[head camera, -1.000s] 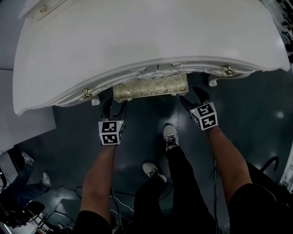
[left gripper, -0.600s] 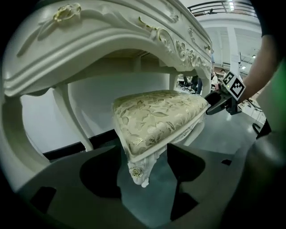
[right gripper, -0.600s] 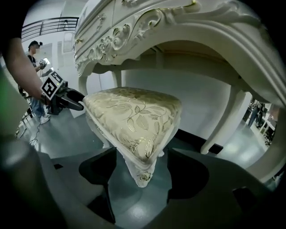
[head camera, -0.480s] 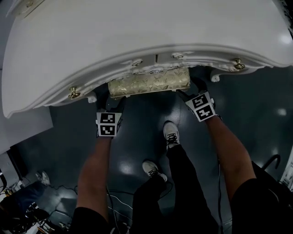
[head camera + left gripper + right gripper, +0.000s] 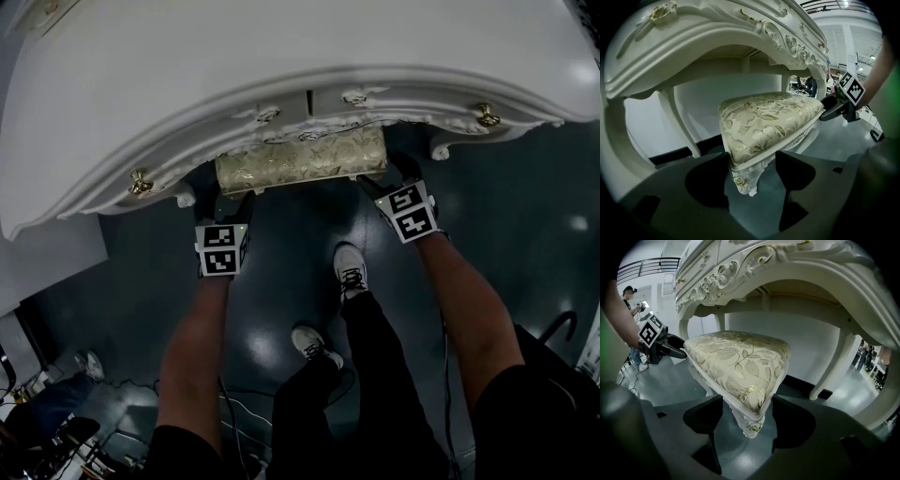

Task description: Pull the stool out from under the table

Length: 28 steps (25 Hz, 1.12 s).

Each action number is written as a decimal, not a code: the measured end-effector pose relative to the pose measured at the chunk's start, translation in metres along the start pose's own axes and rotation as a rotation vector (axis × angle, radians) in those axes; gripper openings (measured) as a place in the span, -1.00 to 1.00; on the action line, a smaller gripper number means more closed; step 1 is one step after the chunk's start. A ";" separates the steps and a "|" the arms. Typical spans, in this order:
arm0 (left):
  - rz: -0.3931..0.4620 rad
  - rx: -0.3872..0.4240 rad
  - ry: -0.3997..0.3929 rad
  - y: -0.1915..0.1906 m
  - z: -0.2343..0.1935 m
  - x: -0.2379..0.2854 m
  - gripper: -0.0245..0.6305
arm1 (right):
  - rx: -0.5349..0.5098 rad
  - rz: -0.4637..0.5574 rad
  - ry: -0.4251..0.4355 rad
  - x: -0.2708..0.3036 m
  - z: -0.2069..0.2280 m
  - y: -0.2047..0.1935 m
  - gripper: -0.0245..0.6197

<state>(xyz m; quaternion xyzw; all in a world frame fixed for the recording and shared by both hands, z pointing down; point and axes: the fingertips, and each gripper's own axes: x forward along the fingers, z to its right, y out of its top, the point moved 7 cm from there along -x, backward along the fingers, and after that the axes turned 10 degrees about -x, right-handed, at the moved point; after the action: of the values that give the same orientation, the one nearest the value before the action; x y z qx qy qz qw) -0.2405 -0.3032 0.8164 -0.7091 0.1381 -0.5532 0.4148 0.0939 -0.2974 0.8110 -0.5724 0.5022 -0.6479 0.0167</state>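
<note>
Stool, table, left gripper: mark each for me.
stool (image 5: 300, 161), head view, middle of the gold floral cushion.
table (image 5: 281, 66), head view, bare white top.
left gripper (image 5: 232, 202), head view, between its fingertips at the stool's left corner.

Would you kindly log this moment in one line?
stool: partly under table | left gripper: open around corner | right gripper: open around corner

The gold-patterned cushioned stool stands partly under the white carved table, with the left gripper and right gripper straddling its front corners.
</note>
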 end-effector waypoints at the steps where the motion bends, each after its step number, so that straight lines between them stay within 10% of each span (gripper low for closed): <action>1: 0.001 0.001 0.003 -0.001 0.000 0.000 0.06 | 0.003 -0.002 -0.003 0.000 0.000 -0.001 0.15; 28: -0.057 -0.030 0.010 -0.052 0.044 -0.060 0.04 | 0.010 -0.052 0.001 -0.051 -0.057 -0.043 0.14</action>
<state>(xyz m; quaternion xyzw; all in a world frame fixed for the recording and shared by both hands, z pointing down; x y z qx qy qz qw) -0.2360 -0.2127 0.8131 -0.7162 0.1284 -0.5661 0.3875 0.0919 -0.2093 0.8116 -0.5849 0.4839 -0.6510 0.0027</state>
